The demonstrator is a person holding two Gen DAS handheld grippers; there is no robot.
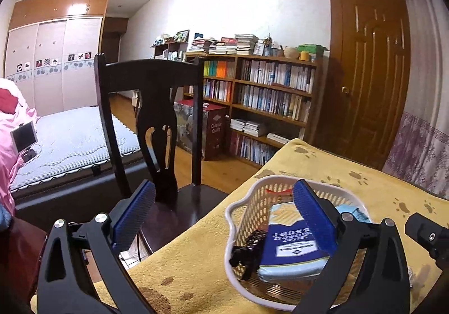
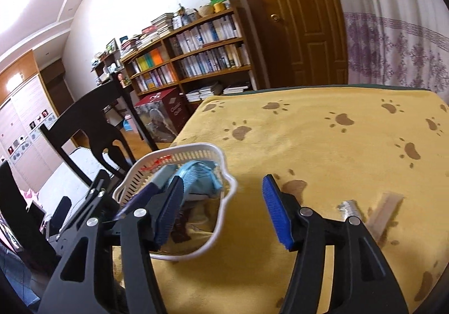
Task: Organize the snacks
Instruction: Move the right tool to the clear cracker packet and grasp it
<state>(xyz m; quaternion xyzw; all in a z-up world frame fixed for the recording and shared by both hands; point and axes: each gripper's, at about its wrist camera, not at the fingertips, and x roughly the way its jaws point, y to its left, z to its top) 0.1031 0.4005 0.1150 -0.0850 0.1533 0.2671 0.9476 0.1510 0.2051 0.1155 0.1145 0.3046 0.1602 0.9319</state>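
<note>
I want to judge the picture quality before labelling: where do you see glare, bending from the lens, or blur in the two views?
Left wrist view: ceiling light blows out at top left, the door bows strongly, dark corners frame the image. Right wrist view: the horizon tilts, and the wrapped snack on the yellow cloth is smeared; the basket stays fairly sharp.

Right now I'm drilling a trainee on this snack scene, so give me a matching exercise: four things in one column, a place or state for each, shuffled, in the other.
Things
1. blue cracker box
2. white basket
3. left gripper
4. stick-shaped packet

Places or states
A. open, holding nothing
B. lying inside the basket
C. lying loose on the cloth, outside the basket
D. standing on the yellow paw-print cloth, near its edge

Pairs: 1-B, 2-D, 3-A, 4-C
</note>
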